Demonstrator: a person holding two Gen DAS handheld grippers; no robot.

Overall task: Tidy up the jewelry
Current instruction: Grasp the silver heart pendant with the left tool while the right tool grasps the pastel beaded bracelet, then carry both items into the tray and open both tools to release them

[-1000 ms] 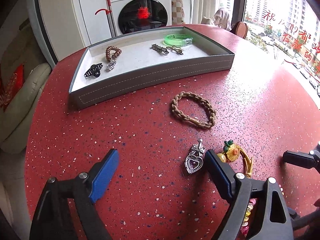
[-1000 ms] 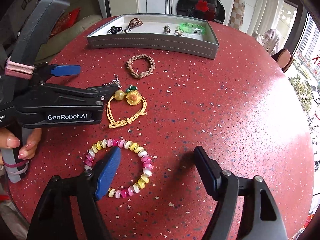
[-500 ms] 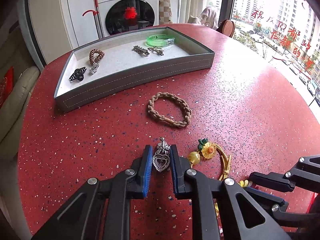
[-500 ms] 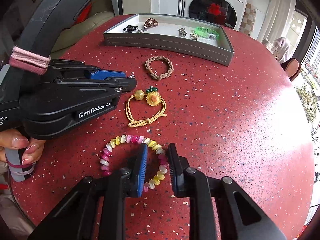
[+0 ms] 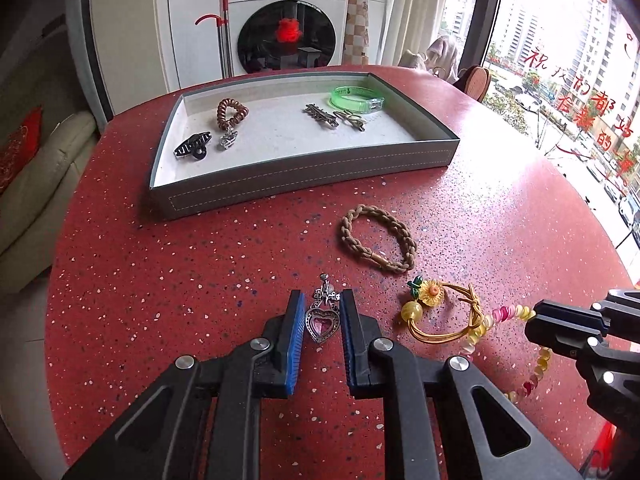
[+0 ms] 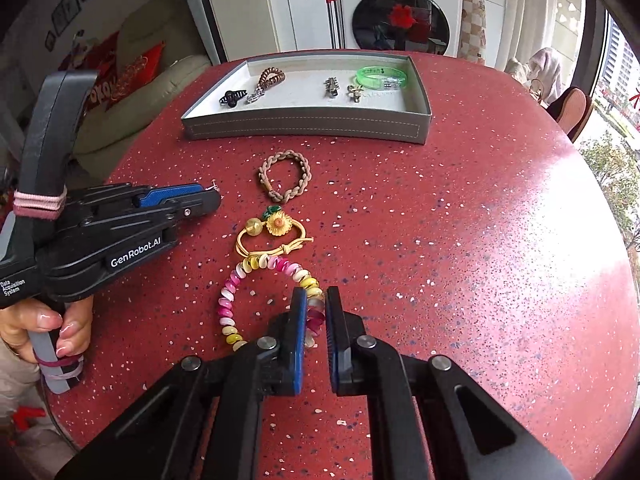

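Observation:
My left gripper (image 5: 322,308) is shut on a silver heart pendant (image 5: 322,322) with a pink stone, held just above the red table. My right gripper (image 6: 316,312) is shut on a pink, yellow and white bead bracelet (image 6: 230,312), whose free part lies on the table. The bracelet also shows in the left wrist view (image 5: 508,314). A braided tan bracelet (image 6: 285,178) and a yellow sunflower cord bracelet (image 6: 276,232) lie between the grippers and the grey tray (image 6: 304,128). The left gripper (image 6: 208,196) shows in the right wrist view, left of the sunflower bracelet.
The tray holds a green bangle (image 6: 382,77), a brown coil hair tie (image 6: 271,78), a black clip (image 6: 232,98) and small metal clips (image 6: 332,87). The round red table (image 6: 480,240) drops off at its right edge. A washing machine (image 6: 400,8) and sofa stand behind.
Both grippers went from wide open to shut: the left on the heart pendant, the right on the bead bracelet. The bead bracelet has been pulled up against the sunflower bracelet.

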